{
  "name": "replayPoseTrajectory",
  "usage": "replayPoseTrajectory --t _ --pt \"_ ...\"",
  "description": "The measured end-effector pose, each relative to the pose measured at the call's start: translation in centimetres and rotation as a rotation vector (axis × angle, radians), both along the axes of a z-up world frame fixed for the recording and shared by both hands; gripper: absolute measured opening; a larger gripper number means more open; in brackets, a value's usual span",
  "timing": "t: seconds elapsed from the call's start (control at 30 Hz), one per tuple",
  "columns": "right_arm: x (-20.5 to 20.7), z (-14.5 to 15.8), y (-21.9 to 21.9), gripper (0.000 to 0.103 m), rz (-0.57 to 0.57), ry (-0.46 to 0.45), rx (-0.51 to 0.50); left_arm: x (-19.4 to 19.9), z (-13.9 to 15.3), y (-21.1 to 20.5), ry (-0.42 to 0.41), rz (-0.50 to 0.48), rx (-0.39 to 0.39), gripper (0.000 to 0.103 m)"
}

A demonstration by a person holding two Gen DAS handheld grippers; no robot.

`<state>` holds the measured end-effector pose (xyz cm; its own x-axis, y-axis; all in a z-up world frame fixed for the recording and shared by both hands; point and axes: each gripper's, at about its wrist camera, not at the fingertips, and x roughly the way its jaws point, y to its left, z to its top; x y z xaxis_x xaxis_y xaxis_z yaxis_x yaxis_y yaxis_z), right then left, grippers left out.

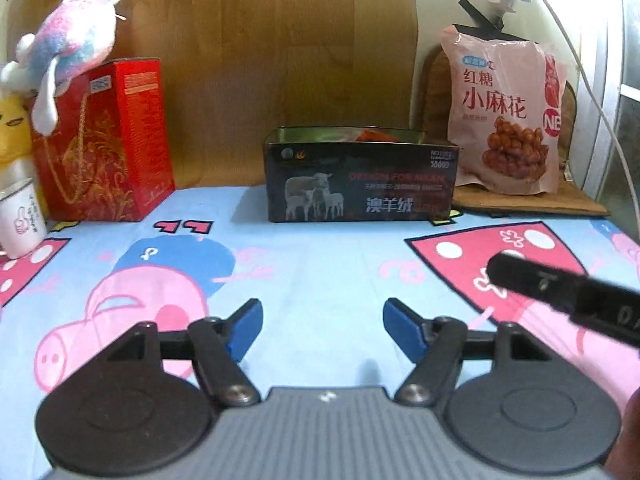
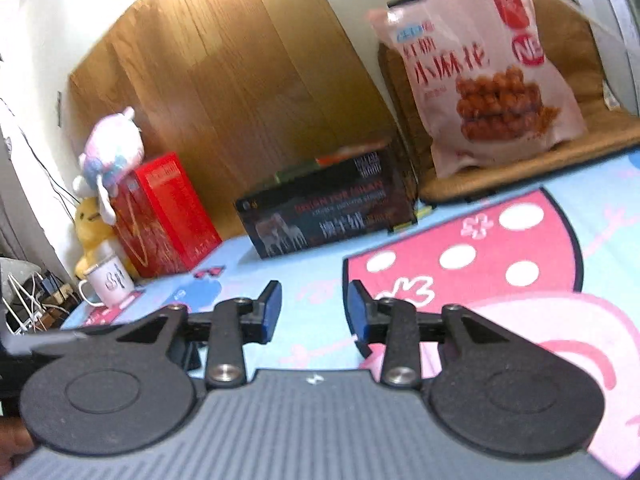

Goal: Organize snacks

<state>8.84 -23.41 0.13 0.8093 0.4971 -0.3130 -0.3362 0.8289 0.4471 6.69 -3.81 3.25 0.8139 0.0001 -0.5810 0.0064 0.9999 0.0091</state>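
Left gripper, black linkage with blue pads: jaws parted to a moderate gap, nothing between them, pads clear of the light-blue cartoon-pig bedsheet beneath. Right gripper, same build: jaws parted more narrowly, likewise empty, held over the same sheet beside its pink spotted patch; its black body also enters the left wrist view from the right edge. Further back, a dark open-topped rectangular box printed with sheep stands on the sheet against the wooden panel; something orange shows inside, not identifiable. Right of the box, just beside it, a pink plastic snack bag printed with fried dough twists stands upright on a brown woven mat, leaning on the wall. Well to the left, a red gift bag with gold pattern carries a pastel plush toy on top; a white enamel mug and a yellow plush sit beside it at the edge
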Motion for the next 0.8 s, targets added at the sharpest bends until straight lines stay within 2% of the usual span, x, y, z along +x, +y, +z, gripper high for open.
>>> replayPoseTrajectory --t 0.03,0.1,0.17,0.27,0.37,0.47,0.6,0.8 --pt "0.0 0.0 0.0 0.043 -0.002 -0.009 0.000 -0.1 0.0 -0.1 -0.009 0.014 0.016 0.073" --pt "0.0 0.0 0.1 0.044 -0.008 -0.013 -0.008 -0.3 -0.2 -0.1 -0.025 0.047 0.043 0.087" --pt "-0.1 0.1 0.2 0.044 -0.007 -0.018 -0.018 -0.3 -0.4 0.0 -0.026 0.074 0.059 0.091" --pt "-0.4 0.1 0.5 0.053 -0.008 -0.036 -0.037 0.0 -1.0 0.4 -0.016 0.105 0.073 0.097" --pt "-0.4 0.1 0.5 0.053 -0.004 -0.042 -0.042 0.3 -1.1 0.8 -0.009 0.121 0.060 0.103" --pt "-0.3 0.0 0.3 0.054 -0.009 -0.038 -0.029 0.5 -1.3 0.9 0.007 0.136 0.066 0.103" --pt "-0.4 0.1 0.1 0.069 -0.023 -0.048 -0.019 0.2 -1.3 0.8 -0.007 0.135 0.073 0.103" --pt "-0.6 0.1 0.2 0.073 -0.024 -0.051 -0.019 -0.2 -1.2 0.7 -0.024 0.149 0.081 0.103"
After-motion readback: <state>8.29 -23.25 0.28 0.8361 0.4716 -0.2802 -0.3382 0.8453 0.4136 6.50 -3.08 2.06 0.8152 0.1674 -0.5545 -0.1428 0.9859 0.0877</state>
